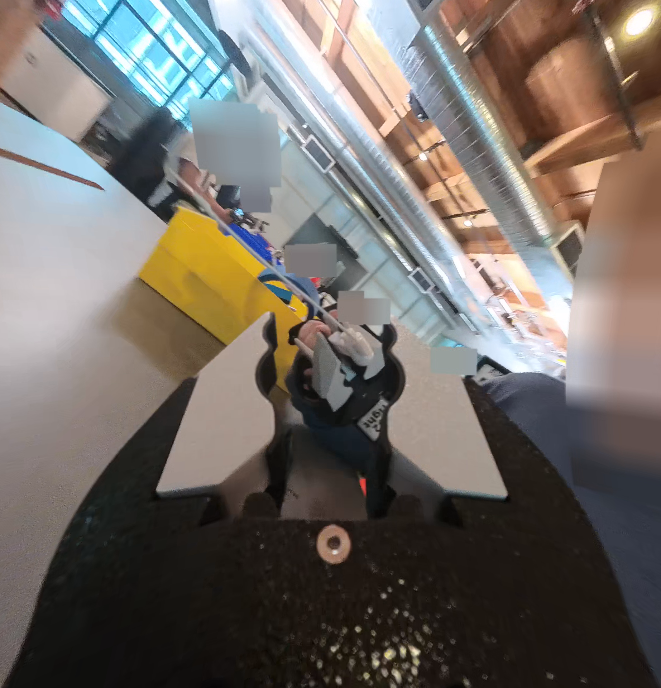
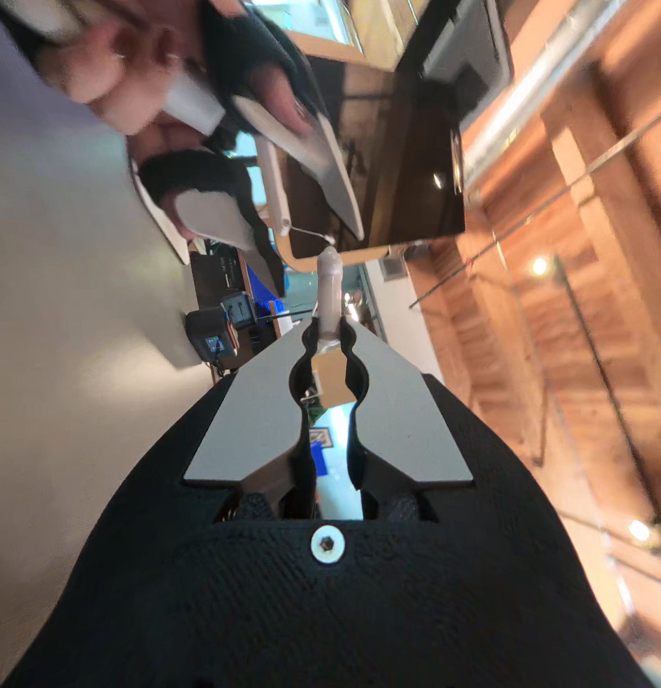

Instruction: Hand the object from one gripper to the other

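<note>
The left gripper (image 1: 329,324) has its tongs spread wide apart with nothing between the grey pads (image 1: 228,405). Seen through that gap in the left wrist view, the right gripper (image 1: 349,353) sits farther off and faces back toward the camera. It carries the object (image 1: 349,340), a small white handle with a thin grey rod (image 1: 247,249) running up and to the left from it. Behind the rod stands a yellow bin (image 1: 195,268), beside a white surface (image 1: 42,260). A silver duct (image 1: 414,178) and wooden beams fill the upper right.

In the right wrist view the right gripper (image 2: 329,329) has its tongs drawn together and clamped on the lower end of the object (image 2: 330,290). Here it shows as a pale, rounded handle standing straight out beyond the tips. The left gripper (image 2: 317,257) comes in from the upper left, held by a hand (image 2: 135,74) in a black fingerless glove. Its tongs are parted, and the far end of the handle lies near the opening between them. Whether either pad touches the handle cannot be told, as that part is blurred. A thin wire (image 2: 308,232) crosses just above the handle's tip. A small black device (image 2: 209,338) with a lit screen sits lower left.
</note>
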Demonstrator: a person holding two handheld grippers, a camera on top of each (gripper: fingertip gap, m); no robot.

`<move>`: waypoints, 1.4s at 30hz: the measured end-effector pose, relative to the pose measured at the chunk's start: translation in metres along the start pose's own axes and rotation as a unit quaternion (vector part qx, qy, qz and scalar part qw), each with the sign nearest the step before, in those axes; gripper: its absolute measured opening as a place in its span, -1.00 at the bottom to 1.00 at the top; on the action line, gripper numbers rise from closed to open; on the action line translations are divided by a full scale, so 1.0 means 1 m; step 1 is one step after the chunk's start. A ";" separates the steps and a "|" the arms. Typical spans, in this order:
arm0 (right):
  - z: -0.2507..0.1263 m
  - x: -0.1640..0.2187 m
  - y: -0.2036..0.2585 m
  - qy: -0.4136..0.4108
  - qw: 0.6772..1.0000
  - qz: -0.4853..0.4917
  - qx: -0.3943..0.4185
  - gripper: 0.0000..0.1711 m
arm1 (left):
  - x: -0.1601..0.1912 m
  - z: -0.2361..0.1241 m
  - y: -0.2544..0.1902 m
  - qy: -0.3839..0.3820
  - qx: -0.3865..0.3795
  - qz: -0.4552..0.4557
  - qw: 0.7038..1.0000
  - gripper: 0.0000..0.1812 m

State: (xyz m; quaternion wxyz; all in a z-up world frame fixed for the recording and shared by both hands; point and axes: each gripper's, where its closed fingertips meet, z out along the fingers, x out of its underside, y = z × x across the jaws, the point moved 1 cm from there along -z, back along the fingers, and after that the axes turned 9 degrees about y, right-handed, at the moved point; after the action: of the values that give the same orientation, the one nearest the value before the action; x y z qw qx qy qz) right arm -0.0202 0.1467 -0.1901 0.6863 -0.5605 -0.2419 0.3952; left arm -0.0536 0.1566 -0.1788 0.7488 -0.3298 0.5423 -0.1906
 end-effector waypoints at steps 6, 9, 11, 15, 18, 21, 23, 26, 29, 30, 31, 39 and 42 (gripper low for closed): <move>-0.001 -0.006 0.009 -0.015 0.997 -0.078 0.007 -0.89 | 0.003 -0.001 0.003 0.006 0.013 -0.032 0.999 -0.87; -0.003 -0.013 0.016 -0.025 0.994 -0.108 0.002 -0.89 | 0.004 -0.001 0.003 0.009 0.020 -0.040 0.999 -0.90; -0.004 -0.017 0.018 -0.031 0.994 -0.106 -0.005 -0.89 | 0.007 -0.001 0.005 0.017 0.015 -0.036 0.999 -1.00; -0.005 -0.014 0.023 -0.032 0.997 -0.030 -0.060 -0.88 | 0.005 -0.003 0.005 0.022 -0.023 0.038 0.999 -1.00; -0.005 -0.015 0.023 -0.038 0.979 0.134 -0.148 -0.66 | -0.004 -0.008 -0.005 0.000 -0.037 0.118 0.992 -1.00; -0.006 -0.018 0.018 -0.055 0.904 0.337 -0.256 -0.43 | -0.007 -0.011 -0.012 0.003 -0.056 0.185 0.981 -1.00; -0.007 -0.020 0.016 -0.060 0.807 0.479 -0.340 -0.41 | -0.003 -0.010 -0.019 0.016 -0.063 0.249 0.966 -1.00; -0.003 -0.013 0.014 -0.054 0.686 0.610 -0.393 -0.31 | 0.008 -0.004 -0.035 0.038 -0.041 0.324 0.944 -1.00; -0.006 -0.016 0.016 -0.064 0.558 0.688 -0.459 -0.24 | 0.017 0.000 -0.041 0.055 -0.025 0.354 0.933 -1.00; -0.009 -0.019 0.017 -0.066 0.494 0.715 -0.491 -0.24 | 0.016 0.000 -0.042 0.048 -0.026 0.359 0.932 -1.00; -0.011 -0.022 0.018 -0.067 0.423 0.741 -0.518 -0.24 | 0.016 0.001 -0.043 0.044 -0.022 0.362 0.931 -1.00; -0.005 -0.031 0.012 -0.112 0.005 0.844 -0.525 -0.38 | 0.026 0.012 -0.063 0.009 0.032 0.396 0.918 -1.00; -0.006 -0.040 0.009 -0.132 -0.051 0.835 -0.531 -0.45 | 0.035 0.017 -0.061 0.030 0.033 0.408 0.912 -1.00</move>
State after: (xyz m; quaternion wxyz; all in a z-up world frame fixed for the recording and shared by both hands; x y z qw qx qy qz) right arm -0.0403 0.1114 -0.1961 0.6950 0.4857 -0.1802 -0.4986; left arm -0.0210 0.0958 -0.1566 0.7552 -0.0491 0.6454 0.1033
